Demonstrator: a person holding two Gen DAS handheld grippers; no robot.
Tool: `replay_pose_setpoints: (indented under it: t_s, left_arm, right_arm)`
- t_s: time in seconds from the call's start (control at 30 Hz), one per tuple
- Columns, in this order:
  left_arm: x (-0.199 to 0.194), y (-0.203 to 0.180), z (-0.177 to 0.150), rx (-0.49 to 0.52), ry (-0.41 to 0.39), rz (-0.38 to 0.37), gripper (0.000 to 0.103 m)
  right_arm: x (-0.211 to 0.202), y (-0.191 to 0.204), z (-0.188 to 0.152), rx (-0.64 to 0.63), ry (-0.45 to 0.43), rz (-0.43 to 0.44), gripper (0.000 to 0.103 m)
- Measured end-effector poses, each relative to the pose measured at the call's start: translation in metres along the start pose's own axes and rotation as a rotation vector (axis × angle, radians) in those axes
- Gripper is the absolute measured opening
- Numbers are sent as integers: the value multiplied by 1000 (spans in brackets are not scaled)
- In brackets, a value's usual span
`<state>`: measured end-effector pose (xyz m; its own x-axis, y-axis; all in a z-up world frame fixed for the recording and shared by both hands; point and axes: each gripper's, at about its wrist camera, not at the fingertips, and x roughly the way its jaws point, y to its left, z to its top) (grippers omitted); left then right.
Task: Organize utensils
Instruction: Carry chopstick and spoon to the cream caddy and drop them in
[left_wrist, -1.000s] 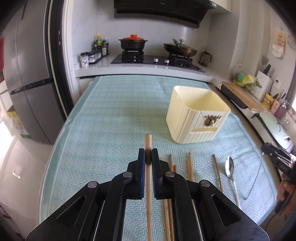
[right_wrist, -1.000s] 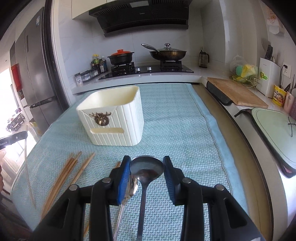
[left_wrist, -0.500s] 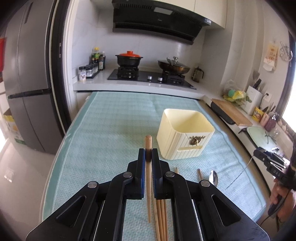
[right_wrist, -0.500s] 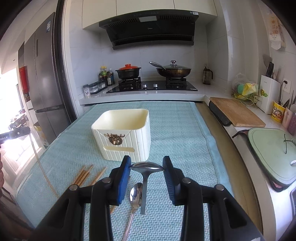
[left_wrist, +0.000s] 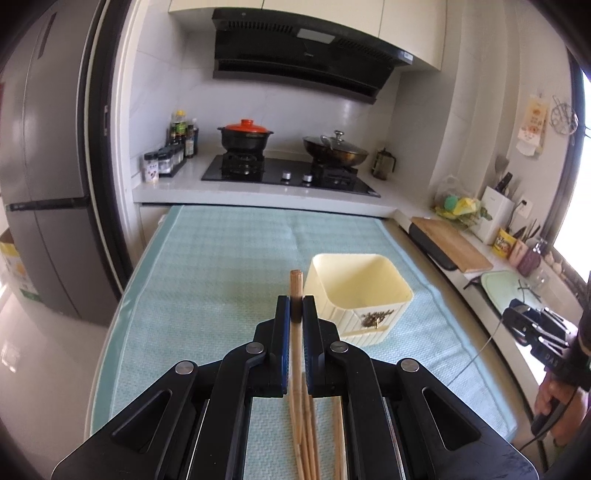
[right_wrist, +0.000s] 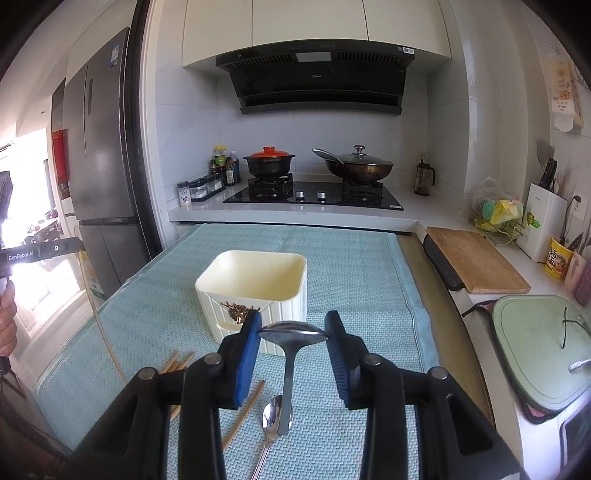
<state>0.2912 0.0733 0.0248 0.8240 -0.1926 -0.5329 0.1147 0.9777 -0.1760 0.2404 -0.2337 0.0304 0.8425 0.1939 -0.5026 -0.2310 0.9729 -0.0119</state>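
A cream ribbed holder (left_wrist: 360, 295) stands open-topped on the teal mat; it also shows in the right wrist view (right_wrist: 255, 284). My left gripper (left_wrist: 296, 306) is shut on a wooden chopstick (left_wrist: 295, 332), held above the mat just left of the holder. Several loose chopsticks (left_wrist: 310, 435) lie on the mat below it. My right gripper (right_wrist: 293, 330) is shut on a metal spoon (right_wrist: 291, 334) by its bowl, handle hanging down, in front of the holder. A second spoon (right_wrist: 271, 421) and chopsticks (right_wrist: 243, 413) lie on the mat below.
The teal mat (right_wrist: 354, 266) covers the counter. Behind it is a stove (right_wrist: 314, 194) with a red-lidded pot and a wok. A wooden cutting board (right_wrist: 476, 264) and a green board (right_wrist: 539, 347) lie to the right. A fridge (left_wrist: 40, 184) stands left.
Both grippers have risen from the mat, lifting the chopstick and the spoon. The holder now sits lower and farther below in both views.
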Motion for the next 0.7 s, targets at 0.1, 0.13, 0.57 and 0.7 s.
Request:
replay_pose_setpoints:
  t_s: [0.1,0.13,0.57,0.7]
  left_arm:
    - [1,-8,20,19,-28,-7,5]
    - [2,-11,28,25,-39,-9,5]
    - [45,-49,130,36,-177,-58,5]
    - [83,-58,135,37,-159,-43,5]
  right_arm:
    - [1,1,19,-14,-17,15,36]
    - [2,1,26,-17,-24,20,36]
    - [53,11,132,-10,-111,85,36]
    - [98,9,139,26,-58,125,36]
